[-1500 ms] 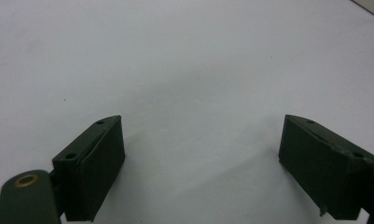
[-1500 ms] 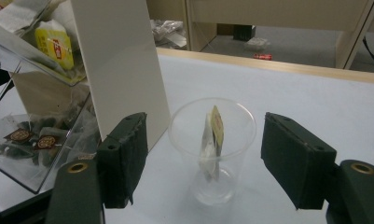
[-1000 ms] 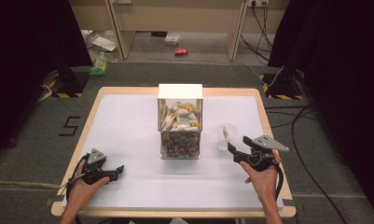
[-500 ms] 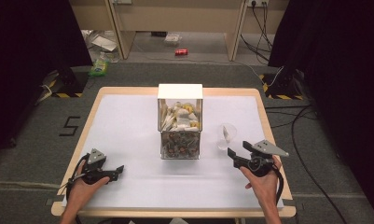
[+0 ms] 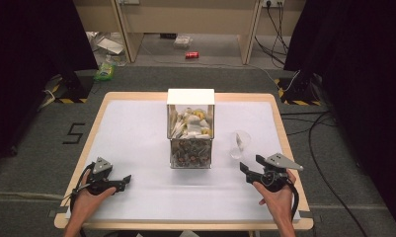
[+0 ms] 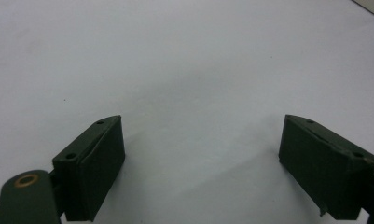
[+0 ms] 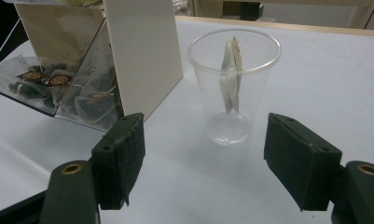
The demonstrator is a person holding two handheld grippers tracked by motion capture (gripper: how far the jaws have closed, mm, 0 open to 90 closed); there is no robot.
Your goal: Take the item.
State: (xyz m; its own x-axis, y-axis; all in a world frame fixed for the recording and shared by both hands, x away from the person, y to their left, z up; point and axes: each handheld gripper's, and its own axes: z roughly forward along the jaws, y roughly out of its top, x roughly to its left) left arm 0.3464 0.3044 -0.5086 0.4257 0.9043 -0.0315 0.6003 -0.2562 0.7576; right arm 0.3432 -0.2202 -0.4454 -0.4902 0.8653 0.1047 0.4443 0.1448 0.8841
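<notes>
Near the right edge of the table, a clear plastic cup with one tea bag inside stands beside the tea bag dispenser, and the right gripper faces it with wide empty jaws, probably for easy reaching, while the left gripper rests wide open over bare table.

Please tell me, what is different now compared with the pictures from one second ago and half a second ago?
Very little. The right gripper has drifted slightly toward the near edge of the table, away from the plastic cup; it is open and holds nothing. The left gripper, also open, stayed put. The cup with its tea bag and the tea bag box stand as before.
</notes>
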